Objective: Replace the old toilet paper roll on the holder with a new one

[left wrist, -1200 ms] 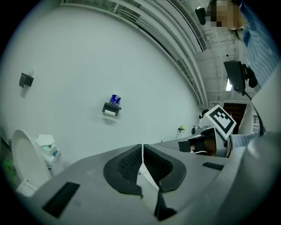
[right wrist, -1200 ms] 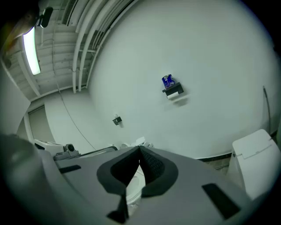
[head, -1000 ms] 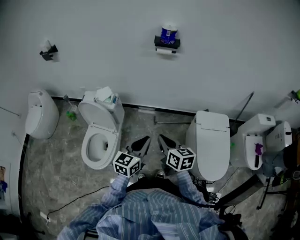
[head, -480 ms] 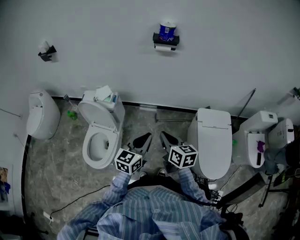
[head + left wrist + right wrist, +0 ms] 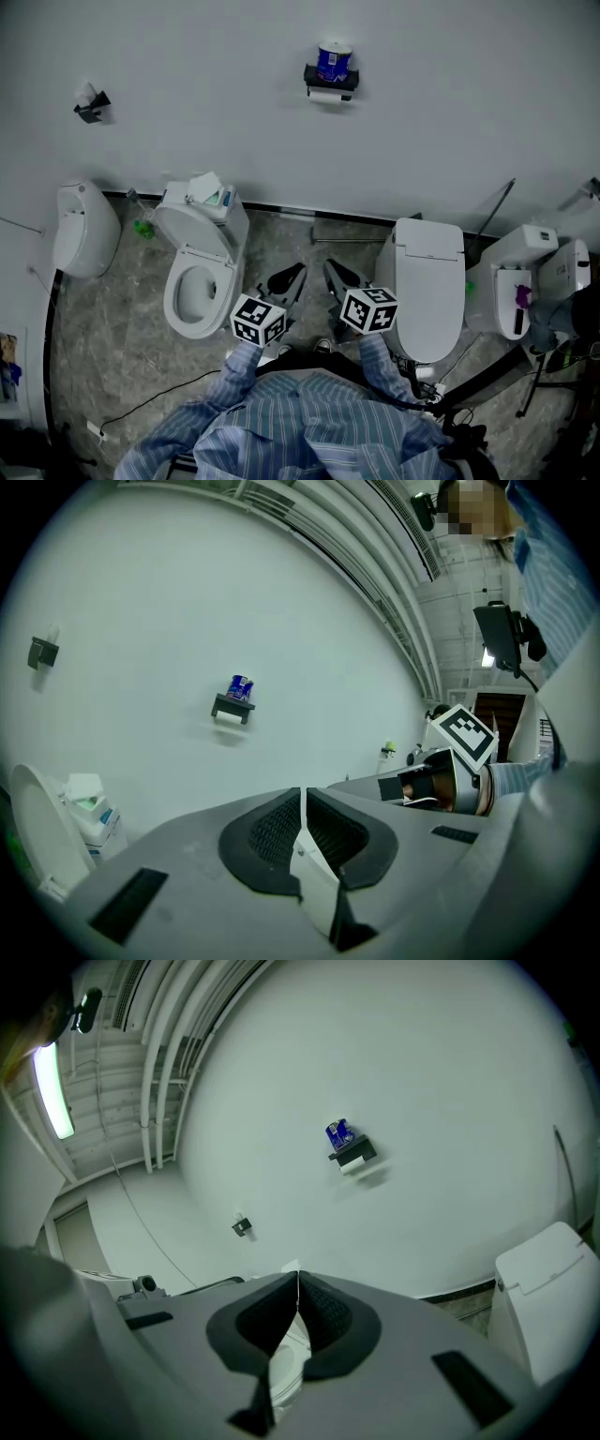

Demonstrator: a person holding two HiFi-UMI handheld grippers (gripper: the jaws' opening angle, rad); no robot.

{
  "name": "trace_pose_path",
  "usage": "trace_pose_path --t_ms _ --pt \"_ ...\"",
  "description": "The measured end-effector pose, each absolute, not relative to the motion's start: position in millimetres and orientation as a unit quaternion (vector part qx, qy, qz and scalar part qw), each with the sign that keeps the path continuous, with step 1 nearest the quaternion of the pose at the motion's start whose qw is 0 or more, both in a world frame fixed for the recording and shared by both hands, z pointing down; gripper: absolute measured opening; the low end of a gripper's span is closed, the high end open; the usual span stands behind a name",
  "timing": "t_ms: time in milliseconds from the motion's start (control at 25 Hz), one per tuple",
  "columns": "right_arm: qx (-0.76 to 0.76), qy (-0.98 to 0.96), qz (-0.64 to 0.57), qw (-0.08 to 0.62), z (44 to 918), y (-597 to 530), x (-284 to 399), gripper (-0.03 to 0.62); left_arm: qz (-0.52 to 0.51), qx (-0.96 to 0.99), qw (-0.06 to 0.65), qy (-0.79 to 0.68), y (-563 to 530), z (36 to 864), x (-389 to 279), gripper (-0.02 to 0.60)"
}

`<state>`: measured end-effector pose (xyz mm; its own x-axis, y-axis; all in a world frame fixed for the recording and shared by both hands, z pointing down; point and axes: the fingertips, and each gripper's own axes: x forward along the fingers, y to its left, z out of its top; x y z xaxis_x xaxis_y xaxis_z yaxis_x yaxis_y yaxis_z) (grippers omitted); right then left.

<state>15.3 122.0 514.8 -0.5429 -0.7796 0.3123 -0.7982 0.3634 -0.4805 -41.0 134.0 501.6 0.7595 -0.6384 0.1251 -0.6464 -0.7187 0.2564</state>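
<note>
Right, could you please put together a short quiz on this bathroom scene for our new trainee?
1. True or false: the left gripper is carrying something.
2. What stands on top of the wall holder? A: a blue-wrapped roll. B: a spray bottle. C: nothing.
3. Fill in: the toilet beside the left gripper has its lid ___ (raised or shut).

Key
1. False: its jaws are shut with nothing between them.
2. A.
3. Raised.
</note>
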Motion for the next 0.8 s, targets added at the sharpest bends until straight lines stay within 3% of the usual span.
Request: trace_pose_path --t_ms 800 --pt "0.459 -0.835 0.301 0.02 520.8 89.6 71.3 0.005 0.006 0.918 0.15 -0.366 103.1 507.0 13.7 0.006"
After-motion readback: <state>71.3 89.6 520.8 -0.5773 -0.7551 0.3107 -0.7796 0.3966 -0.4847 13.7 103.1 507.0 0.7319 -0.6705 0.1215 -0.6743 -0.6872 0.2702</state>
